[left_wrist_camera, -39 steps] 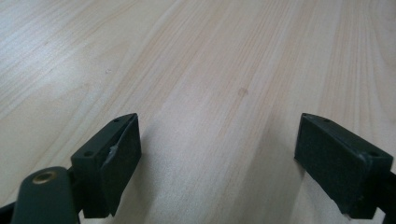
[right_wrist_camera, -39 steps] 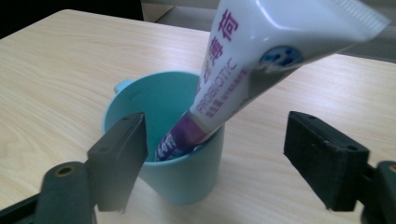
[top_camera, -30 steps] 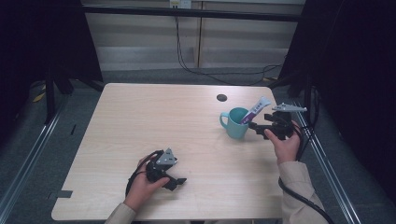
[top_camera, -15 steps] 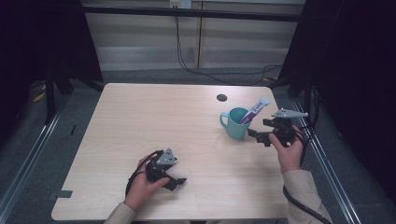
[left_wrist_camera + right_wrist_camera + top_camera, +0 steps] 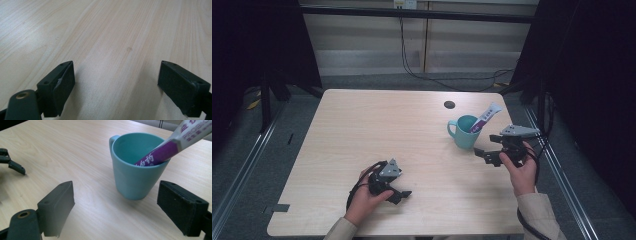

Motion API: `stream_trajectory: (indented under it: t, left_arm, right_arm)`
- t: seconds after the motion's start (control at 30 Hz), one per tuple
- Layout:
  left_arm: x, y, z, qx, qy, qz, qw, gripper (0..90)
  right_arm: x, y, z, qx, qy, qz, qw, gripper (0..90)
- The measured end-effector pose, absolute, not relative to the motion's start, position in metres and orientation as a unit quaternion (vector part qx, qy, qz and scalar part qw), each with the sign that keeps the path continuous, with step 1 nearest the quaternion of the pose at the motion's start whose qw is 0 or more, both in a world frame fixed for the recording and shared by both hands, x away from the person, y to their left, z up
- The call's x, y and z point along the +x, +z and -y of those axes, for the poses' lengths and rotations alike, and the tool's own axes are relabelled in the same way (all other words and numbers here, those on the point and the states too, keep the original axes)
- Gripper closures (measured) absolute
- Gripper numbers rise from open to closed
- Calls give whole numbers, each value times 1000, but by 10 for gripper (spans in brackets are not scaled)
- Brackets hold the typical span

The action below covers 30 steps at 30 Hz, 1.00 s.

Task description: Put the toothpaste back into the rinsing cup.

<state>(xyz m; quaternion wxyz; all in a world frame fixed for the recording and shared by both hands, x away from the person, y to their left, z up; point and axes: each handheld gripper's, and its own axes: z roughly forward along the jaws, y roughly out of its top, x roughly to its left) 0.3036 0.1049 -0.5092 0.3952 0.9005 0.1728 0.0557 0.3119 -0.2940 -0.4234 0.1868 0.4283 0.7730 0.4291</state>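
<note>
A pale, light-wood-grain tabletop (image 5: pixel 377 130) carries a teal ceramic mug (image 5: pixel 463 131) toward the 3 o'clock side of its surface, standing upright with its handle turned to 9 o'clock. A white-and-purple printed sachet (image 5: pixel 484 118) leans inside the mug, its lower end down in the bowl and its upper end sticking out over the rim toward 1 o'clock. In the right gripper view the mug (image 5: pixel 137 165) stands ahead of the jaws, not between them, and the sachet (image 5: pixel 172 143) rests against the rim on the side away from the handle.

The right gripper (image 5: pixel 486 154), black with a grey three-cornered plate on top, is held in the person's right hand (image 5: pixel 519 167) just at the 5 o'clock side of the mug, near but not touching it; its jaws stand wide apart and hold nothing.

The left gripper (image 5: pixel 401 194), black as well, sits in the left hand (image 5: pixel 364 197) near the 7 o'clock edge of the tabletop, well apart from the mug. In the left gripper view its jaws are spread wide over bare wood (image 5: pixel 112 45), empty.

A small dark round hole (image 5: pixel 449 104) lies in the tabletop at 12 o'clock from the mug.
</note>
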Motion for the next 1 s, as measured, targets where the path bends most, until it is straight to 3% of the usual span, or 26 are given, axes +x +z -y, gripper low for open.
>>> stream_trajectory:
  t: [1.0]
  left_arm:
    - [304,-509,-105,900,56,-173,395,139]
  right_arm:
    - [265,-470,296,404,403,-808,150,136]
